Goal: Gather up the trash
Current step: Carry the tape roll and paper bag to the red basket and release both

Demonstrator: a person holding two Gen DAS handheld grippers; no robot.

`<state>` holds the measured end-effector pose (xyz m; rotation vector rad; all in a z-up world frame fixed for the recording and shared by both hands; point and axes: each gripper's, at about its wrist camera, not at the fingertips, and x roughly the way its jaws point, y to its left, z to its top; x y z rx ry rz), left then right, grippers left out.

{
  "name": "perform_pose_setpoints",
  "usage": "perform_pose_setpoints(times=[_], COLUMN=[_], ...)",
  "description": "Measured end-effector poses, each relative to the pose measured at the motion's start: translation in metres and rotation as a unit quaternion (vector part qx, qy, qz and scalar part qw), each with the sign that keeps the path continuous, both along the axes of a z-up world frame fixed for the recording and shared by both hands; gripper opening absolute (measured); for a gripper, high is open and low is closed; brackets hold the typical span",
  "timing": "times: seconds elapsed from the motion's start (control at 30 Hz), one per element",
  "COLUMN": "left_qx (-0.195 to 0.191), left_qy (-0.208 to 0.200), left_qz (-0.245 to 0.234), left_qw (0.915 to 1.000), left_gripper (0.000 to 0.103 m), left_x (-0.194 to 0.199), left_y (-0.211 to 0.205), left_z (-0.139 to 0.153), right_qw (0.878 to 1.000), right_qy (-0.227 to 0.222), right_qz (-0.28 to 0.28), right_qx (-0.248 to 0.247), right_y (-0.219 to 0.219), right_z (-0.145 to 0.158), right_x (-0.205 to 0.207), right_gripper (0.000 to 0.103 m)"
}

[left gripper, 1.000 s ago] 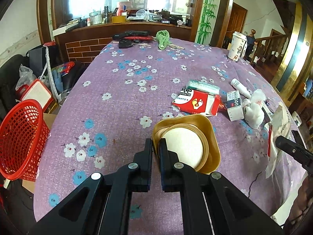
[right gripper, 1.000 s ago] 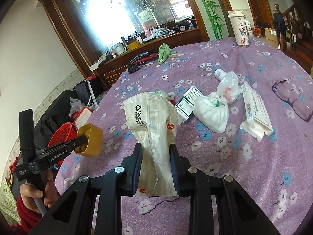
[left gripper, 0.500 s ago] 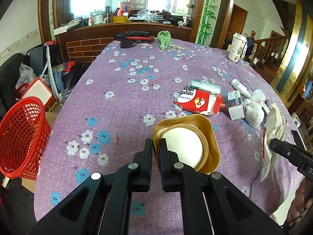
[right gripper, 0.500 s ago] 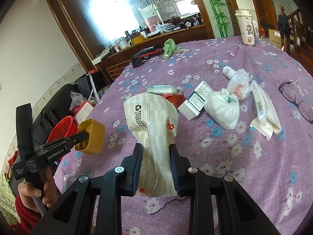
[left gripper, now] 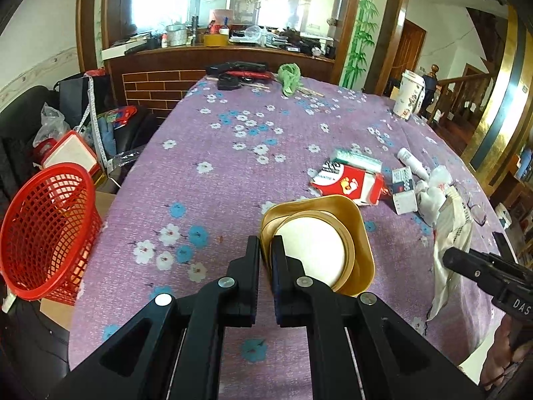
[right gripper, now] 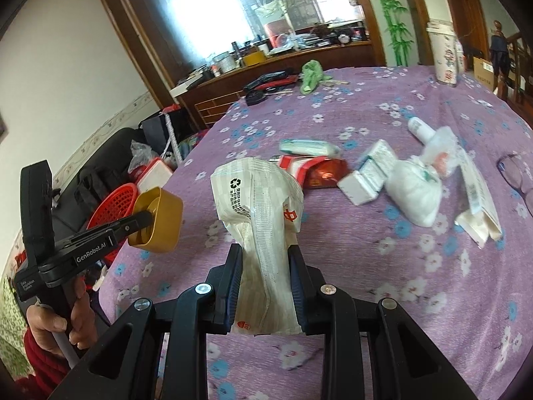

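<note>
The left gripper is clamped tight on the rim of a gold bowl, held above the near table edge; the right gripper squeezes a crumpled white wrapper. Left of the table sits the red basket, and farther right lie a red packet and boxes

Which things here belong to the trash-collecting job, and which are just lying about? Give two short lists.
Part of the job:
gold cup, pinched in the left gripper
white wrapper, clamped in the right gripper
red basket beside the table
red packet, white box

Lying about:
eyeglasses
green cloth
tall paper cup
</note>
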<state>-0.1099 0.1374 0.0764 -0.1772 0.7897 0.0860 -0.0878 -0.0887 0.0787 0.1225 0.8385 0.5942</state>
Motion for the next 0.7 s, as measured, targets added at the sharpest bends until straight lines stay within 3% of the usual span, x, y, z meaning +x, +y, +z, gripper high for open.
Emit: perform_pose_setpoints(times=[0.4,0.7], left_qx=[-0.008,-0.013], left_qy=[-0.031,-0.04], left_qz=[0.062,0.133], left_qw=[0.9975,0.9903], left_gripper=[0.007,0.007], left_x=[-0.027,-0.057], left_y=[0.065,0.135], left_z=[0.022,0.026], right_qw=[0.997,0.99], right_qy=[-0.004,-0.01], right_qz=[0.074,0.139], right_qx=[-0.017,-0.03], right_y=[0.071,0.143], right_z=[0.014,0.022], right_x=[0.0,-0.001], right_gripper=[0.03,0.03])
